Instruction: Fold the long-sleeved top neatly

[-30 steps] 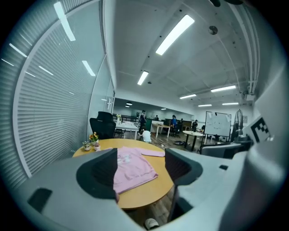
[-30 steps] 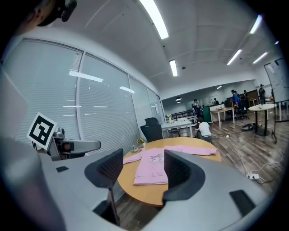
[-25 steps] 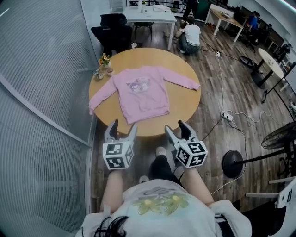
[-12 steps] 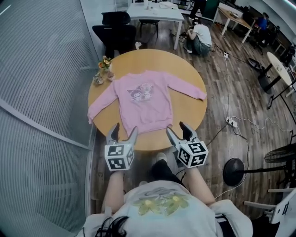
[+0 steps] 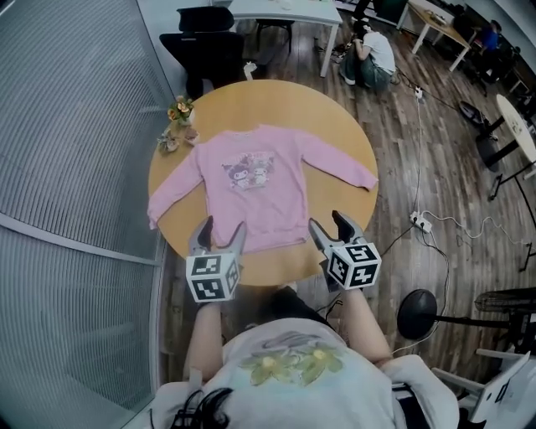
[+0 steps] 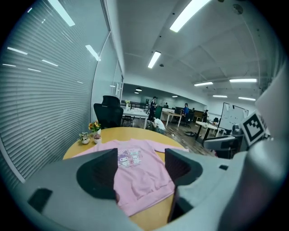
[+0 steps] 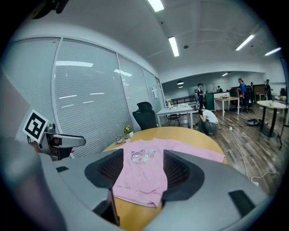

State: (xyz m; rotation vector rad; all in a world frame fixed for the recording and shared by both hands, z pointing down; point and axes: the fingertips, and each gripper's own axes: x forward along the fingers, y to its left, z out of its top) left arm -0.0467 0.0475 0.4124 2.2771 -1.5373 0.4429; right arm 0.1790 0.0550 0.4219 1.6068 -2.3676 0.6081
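Ribbed glass wall [image 5: 67, 167] along the whole 9 o'clock side. Round wooden table [image 5: 335, 117] in the middle, with the pink long-sleeved top [image 5: 255, 188] spread flat and face up on it: neck toward 12, hem near the 6 o'clock edge, one cuff at the rim at 8, the other near the rim at 3. Black office chair [image 5: 201, 50] and white desk [image 5: 285, 10] beyond the table at 12, a crouching person [image 5: 377, 54] at 1. Round black stand base [image 5: 419, 314] on the plank floor at 4, cable and power strip [image 5: 416, 219] at 3. Small flower pots [image 5: 176, 121] on the table at 10, clear of the sleeve.

Chest print too small to read. Hem corners cut off behind the jaws in both gripper views.

Left gripper [image 5: 222, 226] and right gripper [image 5: 330, 223] side by side at 6, pointing to 12, raised over the near table edge by the hem. Jaws of both spread wide, gripping nothing.
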